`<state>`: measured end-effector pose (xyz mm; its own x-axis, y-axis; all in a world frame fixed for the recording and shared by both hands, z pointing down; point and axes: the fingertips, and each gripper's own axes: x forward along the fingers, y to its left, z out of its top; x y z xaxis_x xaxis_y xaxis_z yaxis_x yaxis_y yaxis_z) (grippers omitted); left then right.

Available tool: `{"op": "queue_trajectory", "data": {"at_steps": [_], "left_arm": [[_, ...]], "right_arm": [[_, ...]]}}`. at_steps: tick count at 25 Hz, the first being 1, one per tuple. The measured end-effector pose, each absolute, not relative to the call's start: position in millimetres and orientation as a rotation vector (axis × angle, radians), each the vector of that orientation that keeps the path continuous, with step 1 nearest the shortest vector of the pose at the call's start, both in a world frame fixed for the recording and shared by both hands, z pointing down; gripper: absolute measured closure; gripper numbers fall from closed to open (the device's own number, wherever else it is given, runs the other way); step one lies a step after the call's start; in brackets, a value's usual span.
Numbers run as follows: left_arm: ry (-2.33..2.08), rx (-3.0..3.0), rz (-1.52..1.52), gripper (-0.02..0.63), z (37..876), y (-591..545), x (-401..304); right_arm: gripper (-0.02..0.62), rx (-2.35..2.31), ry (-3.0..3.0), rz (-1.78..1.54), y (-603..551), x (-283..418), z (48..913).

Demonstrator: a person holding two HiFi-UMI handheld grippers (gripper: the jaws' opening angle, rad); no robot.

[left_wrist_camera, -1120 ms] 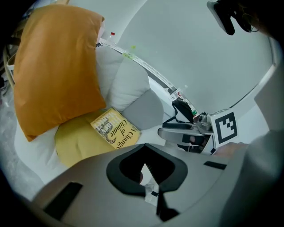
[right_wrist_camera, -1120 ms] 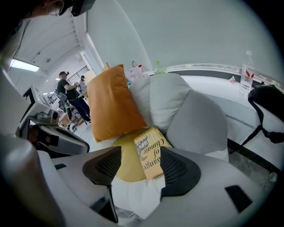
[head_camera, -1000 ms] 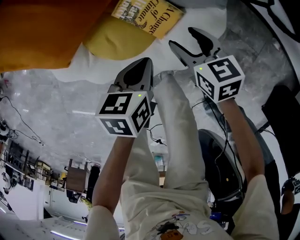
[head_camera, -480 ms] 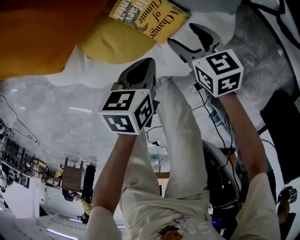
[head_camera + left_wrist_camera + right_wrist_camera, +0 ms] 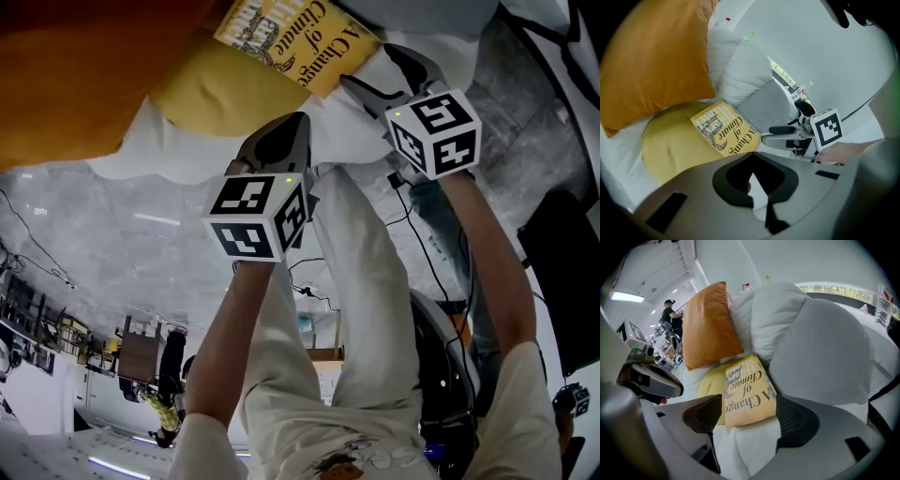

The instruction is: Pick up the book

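A yellow book [image 5: 295, 37] lies on a yellow cushion [image 5: 225, 89] on a white bed. My right gripper [image 5: 375, 67] is at the book's near end. In the right gripper view its jaws have just been opening, and the book [image 5: 747, 390] lies between the wide-set pads of the right gripper [image 5: 749, 413]; no pad presses on it. My left gripper [image 5: 281, 131] hovers short of the cushion, left of the book, its jaws together and empty. The left gripper view has the left gripper [image 5: 757, 185], the book [image 5: 724, 129] and the right gripper [image 5: 776, 135] beside it.
An orange pillow [image 5: 710, 324] leans behind the yellow cushion [image 5: 710, 380]. A white pillow [image 5: 783, 315] and a grey pillow [image 5: 825, 352] crowd the book's right side. A person [image 5: 670, 315] stands far back in the room. Cables hang near my legs [image 5: 431, 253].
Both grippers have moved closer to the bed and the book. The right gripper's jaws have spread wider and now stand either side of the book's near end.
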<state>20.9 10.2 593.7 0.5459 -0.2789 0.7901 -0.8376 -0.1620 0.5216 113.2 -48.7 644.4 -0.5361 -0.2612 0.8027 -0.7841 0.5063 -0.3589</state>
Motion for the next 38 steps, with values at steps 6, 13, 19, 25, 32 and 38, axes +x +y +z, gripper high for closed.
{"op": "queue_trajectory", "data": {"at_steps": [6, 13, 19, 25, 32, 38], "left_arm": [[-0.932, 1.691, 0.652, 0.603, 607, 17, 30], [-0.929, 1.676, 0.657, 0.603, 618, 21, 37], [-0.94, 1.657, 0.66, 0.603, 625, 20, 37], [-0.935, 1.645, 0.658, 0.603, 631, 21, 46], [-0.934, 1.643, 0.648, 0.603, 635, 20, 53], [-0.939, 1.632, 0.647, 0.603, 637, 20, 55]], "right_arm": [[0.236, 0.838, -2.035, 0.977, -55, 124, 668], [0.236, 0.85, -2.001, 1.027, -62, 132, 693], [0.227, 0.807, -1.973, 1.054, -60, 132, 709], [0.225, 0.741, -1.953, 1.05, -59, 128, 723], [0.217, 0.654, -1.915, 1.093, -56, 127, 740], [0.224, 0.563, -1.917, 1.139, -53, 128, 738]]}}
